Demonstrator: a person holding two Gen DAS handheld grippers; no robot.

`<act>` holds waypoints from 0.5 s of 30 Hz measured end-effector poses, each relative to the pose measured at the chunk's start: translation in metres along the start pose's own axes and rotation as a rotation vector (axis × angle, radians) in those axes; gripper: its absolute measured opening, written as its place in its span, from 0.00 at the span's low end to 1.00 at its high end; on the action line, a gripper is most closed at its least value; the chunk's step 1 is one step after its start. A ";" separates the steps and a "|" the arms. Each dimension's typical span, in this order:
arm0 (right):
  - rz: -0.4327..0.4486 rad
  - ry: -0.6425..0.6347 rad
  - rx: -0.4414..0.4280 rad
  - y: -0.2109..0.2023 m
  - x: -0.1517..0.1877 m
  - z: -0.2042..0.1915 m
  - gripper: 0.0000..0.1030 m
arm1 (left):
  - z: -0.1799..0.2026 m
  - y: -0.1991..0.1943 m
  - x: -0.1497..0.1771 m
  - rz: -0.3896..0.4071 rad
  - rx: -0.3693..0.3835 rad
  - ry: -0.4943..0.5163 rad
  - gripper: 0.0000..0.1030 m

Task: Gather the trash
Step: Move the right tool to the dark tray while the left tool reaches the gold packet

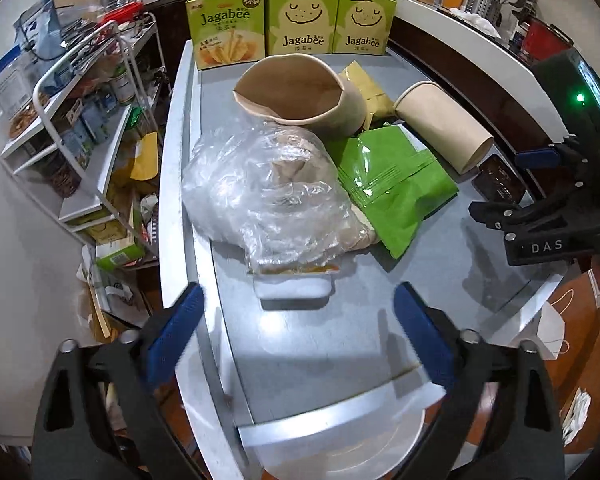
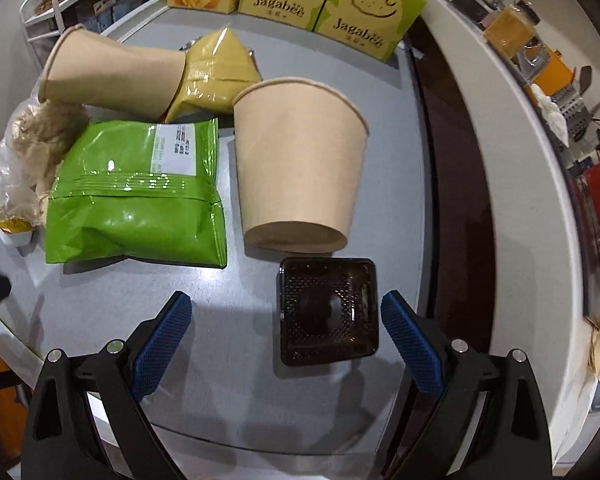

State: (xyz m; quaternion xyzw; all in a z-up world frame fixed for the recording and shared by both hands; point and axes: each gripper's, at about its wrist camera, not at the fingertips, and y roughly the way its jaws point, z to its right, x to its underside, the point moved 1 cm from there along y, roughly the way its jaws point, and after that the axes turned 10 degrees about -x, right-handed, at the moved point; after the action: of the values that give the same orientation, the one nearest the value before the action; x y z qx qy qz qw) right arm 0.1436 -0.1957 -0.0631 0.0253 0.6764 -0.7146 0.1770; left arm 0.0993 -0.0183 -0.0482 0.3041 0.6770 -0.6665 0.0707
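Right gripper [image 2: 286, 320] hangs open over the dark tray [image 2: 328, 312] on the worktop [image 2: 228, 360], nothing held; left gripper [image 1: 298, 312] open too, near the plastic bag [image 1: 260, 192]. Approach step, I'd say. Next: right drops lower, centres on tray, then shuts.

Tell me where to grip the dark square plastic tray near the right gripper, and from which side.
Grip the dark square tray across its two opposite side walls, coming from above. It lies flat on the table, and the open right gripper probably already spans it.
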 end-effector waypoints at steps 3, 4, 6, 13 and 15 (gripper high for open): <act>-0.022 0.035 -0.062 0.006 0.000 0.008 0.87 | -0.002 0.010 -0.002 -0.028 0.015 -0.001 0.73; -0.029 0.054 -0.089 0.008 0.001 0.011 0.84 | -0.003 0.013 -0.003 -0.035 0.018 -0.004 0.72; -0.036 0.079 -0.131 0.010 0.003 0.013 0.82 | -0.004 0.016 -0.003 -0.044 0.025 -0.008 0.68; -0.017 0.101 -0.211 0.008 0.012 0.012 0.63 | -0.003 0.020 -0.003 -0.057 0.065 -0.004 0.49; -0.005 0.108 -0.226 0.005 0.015 0.010 0.55 | -0.002 0.019 -0.003 -0.056 0.069 -0.001 0.45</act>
State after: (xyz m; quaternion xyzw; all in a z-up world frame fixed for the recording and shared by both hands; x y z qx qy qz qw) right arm 0.1326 -0.2088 -0.0709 0.0422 0.7612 -0.6318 0.1402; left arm 0.1120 -0.0186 -0.0625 0.2867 0.6618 -0.6915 0.0419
